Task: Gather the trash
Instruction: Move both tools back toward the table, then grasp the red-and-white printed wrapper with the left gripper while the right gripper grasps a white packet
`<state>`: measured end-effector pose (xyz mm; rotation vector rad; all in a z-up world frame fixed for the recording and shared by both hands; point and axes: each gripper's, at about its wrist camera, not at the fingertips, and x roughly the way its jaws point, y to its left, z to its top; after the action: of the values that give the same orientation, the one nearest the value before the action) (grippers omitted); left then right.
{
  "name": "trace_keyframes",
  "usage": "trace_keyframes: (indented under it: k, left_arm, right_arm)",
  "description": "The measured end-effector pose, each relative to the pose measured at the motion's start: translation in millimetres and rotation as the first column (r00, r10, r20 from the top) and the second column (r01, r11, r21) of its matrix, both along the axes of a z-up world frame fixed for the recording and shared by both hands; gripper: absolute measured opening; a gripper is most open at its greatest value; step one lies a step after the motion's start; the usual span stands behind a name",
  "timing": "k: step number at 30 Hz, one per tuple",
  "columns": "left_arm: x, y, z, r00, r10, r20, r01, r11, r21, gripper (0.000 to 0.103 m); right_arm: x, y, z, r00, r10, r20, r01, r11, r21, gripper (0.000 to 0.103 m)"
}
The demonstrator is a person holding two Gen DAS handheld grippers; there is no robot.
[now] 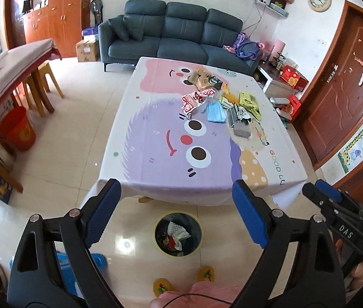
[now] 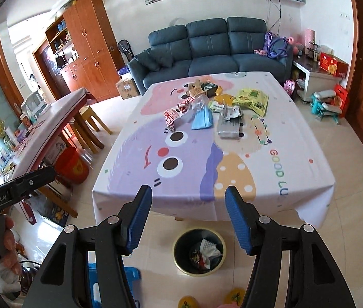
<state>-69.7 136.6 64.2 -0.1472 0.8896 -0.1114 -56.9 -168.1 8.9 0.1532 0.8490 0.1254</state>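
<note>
A pile of trash point(image 1: 219, 100) point(image 2: 217, 105) lies on the far half of the table point(image 1: 155, 169) point(image 2: 296, 169): a blue face mask point(image 1: 216, 111) point(image 2: 202, 120), a red-patterned wrapper point(image 1: 191, 101) point(image 2: 175, 114), yellow-green packets point(image 1: 250, 101) point(image 2: 253, 100), a grey foil pack point(image 1: 240, 125) point(image 2: 228, 127). A dark bin point(image 1: 178, 234) point(image 2: 198, 251) holding some wrappers stands on the floor below the near table edge. My left gripper point(image 1: 176, 218) and right gripper point(image 2: 189, 223) both hang open and empty above the bin, short of the table.
A blue stool point(image 1: 78, 269) point(image 2: 114, 287) stands on the floor at the lower left. A dining table with stools point(image 1: 14, 77) and a red bucket point(image 1: 17, 128) point(image 2: 71, 165) are to the left, and a sofa point(image 1: 171, 38) stands behind the table. The person's yellow slippers point(image 1: 207, 273) show at the bottom.
</note>
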Motion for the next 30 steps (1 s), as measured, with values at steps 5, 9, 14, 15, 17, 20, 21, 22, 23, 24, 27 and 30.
trace_keyframes:
  k: [5, 9, 14, 15, 17, 20, 21, 22, 23, 24, 27, 30]
  left_arm:
    - [6.9, 8.4, 4.6, 1.0, -0.014, 0.013, 0.014, 1.0, 0.012, 0.087]
    - [21.1, 9.3, -3.2, 1.0, -0.014, -0.012, 0.014, 1.0, 0.009, 0.087]
    - [50.9, -3.9, -17.8, 0.999, -0.017, -0.029, 0.019, 0.999, 0.042, 0.087]
    - [59.1, -8.2, -22.2, 0.999, -0.016, -0.035, 0.018, 0.999, 0.048, 0.087]
    - [78.5, -17.3, -30.5, 0.999, -0.013, -0.053, 0.016, 0.998, 0.063, 0.087]
    - [111.8, -34.8, -44.0, 0.997, 0.001, -0.073, 0.006, 0.995, 0.098, 0.087]
    - [123.2, -40.5, -48.3, 0.997, 0.007, -0.081, 0.002, 0.994, 0.108, 0.087]
    - [140.7, -48.5, -54.4, 0.995, 0.019, -0.098, -0.007, 0.993, 0.119, 0.087]
    - [152.6, -53.9, -58.1, 0.994, 0.024, -0.11, -0.01, 0.993, 0.122, 0.087]
    - [166.1, -59.9, -62.5, 0.992, 0.025, -0.122, -0.01, 0.992, 0.124, 0.087]
    - [218.7, -85.9, -80.1, 0.989, 0.019, -0.147, 0.006, 0.986, 0.167, 0.087]
    - [270.4, -112.3, -103.3, 0.983, -0.003, -0.183, 0.042, 0.977, 0.209, 0.087]
  right_arm:
    - [14.1, -2.6, -0.3, 1.0, -0.03, -0.005, 0.03, 1.0, 0.001, 0.06]
    - [28.5, -16.3, -4.0, 0.998, -0.062, -0.01, 0.062, 0.998, 0.022, 0.061]
    - [62.5, -39.7, -18.9, 0.996, -0.087, -0.034, 0.088, 0.995, 0.037, 0.066]
    - [74.7, -45.6, -23.3, 0.996, -0.085, -0.041, 0.086, 0.995, 0.04, 0.066]
    - [95.4, -53.9, -30.3, 0.995, -0.081, -0.051, 0.084, 0.995, 0.044, 0.066]
    - [141.2, -72.0, -45.2, 0.996, -0.055, -0.074, 0.06, 0.996, 0.069, 0.066]
    - [158.1, -77.8, -50.4, 0.995, -0.048, -0.085, 0.054, 0.996, 0.072, 0.066]
    - [174.7, -82.9, -54.5, 0.994, -0.043, -0.097, 0.05, 0.996, 0.076, 0.066]
    - [193.1, -88.9, -59.9, 0.993, -0.033, -0.111, 0.043, 0.996, 0.084, 0.066]
    - [212.8, -95.4, -66.2, 0.992, -0.022, -0.126, 0.034, 0.995, 0.095, 0.066]
    - [266.7, -111.3, -84.9, 0.986, 0.003, -0.169, 0.015, 0.994, 0.107, 0.066]
    - [314.7, -127.2, -106.5, 0.975, 0.03, -0.219, -0.003, 0.992, 0.125, 0.066]
